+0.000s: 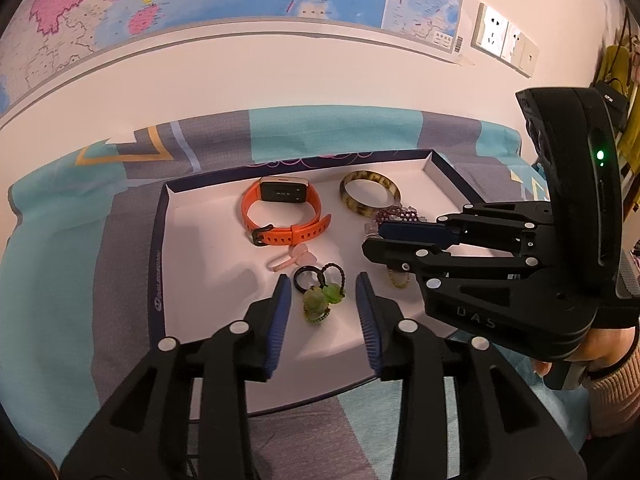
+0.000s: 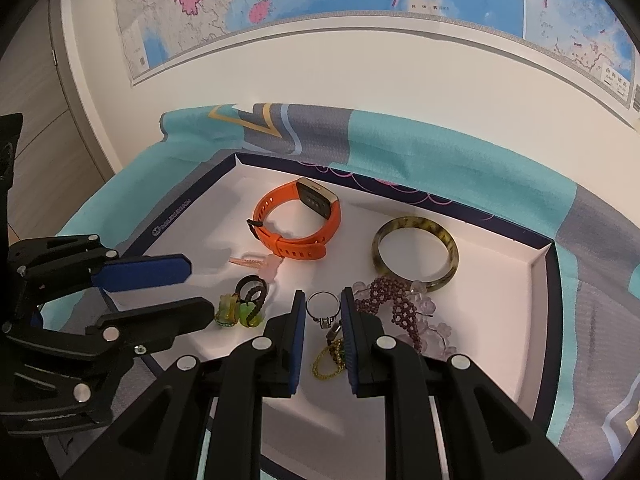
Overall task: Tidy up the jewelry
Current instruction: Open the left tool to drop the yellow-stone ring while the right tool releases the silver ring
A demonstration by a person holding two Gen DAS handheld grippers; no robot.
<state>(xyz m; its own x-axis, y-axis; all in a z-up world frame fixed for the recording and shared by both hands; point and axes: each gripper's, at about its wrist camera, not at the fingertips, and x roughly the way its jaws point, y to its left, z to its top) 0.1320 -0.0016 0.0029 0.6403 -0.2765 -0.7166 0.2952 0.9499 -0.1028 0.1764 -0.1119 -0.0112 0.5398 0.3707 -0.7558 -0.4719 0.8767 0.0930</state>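
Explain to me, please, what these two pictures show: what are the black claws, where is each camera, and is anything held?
A person holds two hand grippers; a camera on each looks along its fingers. In the left camera's picture, the left gripper stands open over green glass-bead hair ties. In the right camera's picture, the right gripper is open around a small silver ring, not gripping. The shallow white box tray also holds an orange-strapped smartwatch and a mottled brown bangle. Nothing is held.

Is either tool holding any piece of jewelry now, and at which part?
Nothing is held. The left tool is open around the green bead ties; the right tool is open around the silver ring, not yet closed.
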